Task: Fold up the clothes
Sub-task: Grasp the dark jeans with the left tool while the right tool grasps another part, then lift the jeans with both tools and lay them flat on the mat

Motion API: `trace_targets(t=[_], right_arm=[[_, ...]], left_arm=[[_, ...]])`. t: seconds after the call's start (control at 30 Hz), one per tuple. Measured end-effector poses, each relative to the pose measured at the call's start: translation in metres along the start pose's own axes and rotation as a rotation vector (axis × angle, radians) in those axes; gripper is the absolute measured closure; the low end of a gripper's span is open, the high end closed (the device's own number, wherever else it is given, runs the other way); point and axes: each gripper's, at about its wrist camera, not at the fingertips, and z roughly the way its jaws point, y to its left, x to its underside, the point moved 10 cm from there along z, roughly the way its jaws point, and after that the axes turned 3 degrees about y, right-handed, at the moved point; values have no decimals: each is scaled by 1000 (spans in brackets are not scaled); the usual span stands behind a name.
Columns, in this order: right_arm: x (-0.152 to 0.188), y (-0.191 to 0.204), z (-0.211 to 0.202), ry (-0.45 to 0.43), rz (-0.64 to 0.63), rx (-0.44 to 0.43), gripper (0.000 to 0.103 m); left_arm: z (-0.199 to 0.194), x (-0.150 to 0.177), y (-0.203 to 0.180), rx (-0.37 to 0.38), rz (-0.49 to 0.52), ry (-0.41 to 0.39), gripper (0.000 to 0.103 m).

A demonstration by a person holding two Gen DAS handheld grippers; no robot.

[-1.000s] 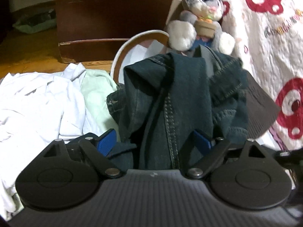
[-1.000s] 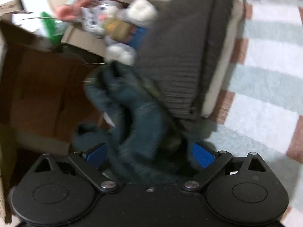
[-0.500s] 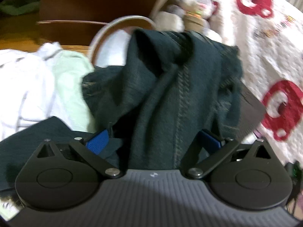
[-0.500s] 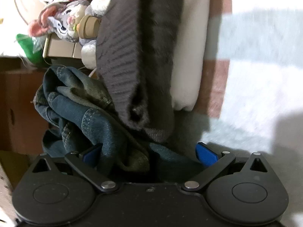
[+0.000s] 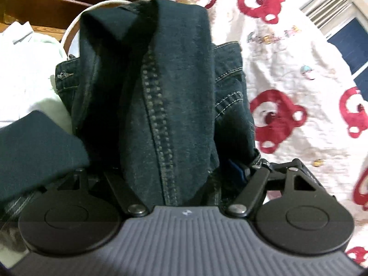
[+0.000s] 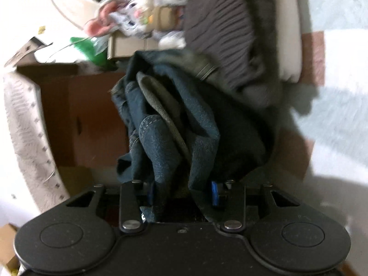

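Jeans | both claws just closing, clenched on denim | plush toy clear only from right

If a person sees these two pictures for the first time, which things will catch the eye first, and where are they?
First is the bunched dark jeans, filling the middle of both views and running down between both tongs. The jaws of the left tongs and of the right tongs have just been closing, with denim between them. Next comes the white blanket with red bears at the right of the left view, and the plush rabbit at the top of the right view.
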Motion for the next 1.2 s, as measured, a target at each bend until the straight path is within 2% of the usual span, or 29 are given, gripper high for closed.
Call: trace_targets(t=[0.17,0.3,0.5,0.6,0.8,1.0,1.13,1.2], right_arm=[[40,30,-8,50,-13,-76,55],[65,52,-24,74,-29,-134,55],[91,82,-68,28,-48,-219,55],[100,96,-108,-23,-77,-262,55],[112,111,-204,-196,-119,-340,55],[113,138,-313,-393,-221,-397,55],[125,162,-401,-573,-337,-398,55],[136,166,-445,-689,-400,-346,55]], left_arm=[[-42,7,-14,101,-14,-7,30],[-70,10,-39,140,39,-8,30],[-94,15,-89,217,119,26,30],[-97,19,-126,269,165,59,30],[-87,39,-214,342,312,157,29],[-74,68,-323,491,448,255,29],[-75,105,-402,599,552,321,29],[-74,135,-439,625,626,360,29]])
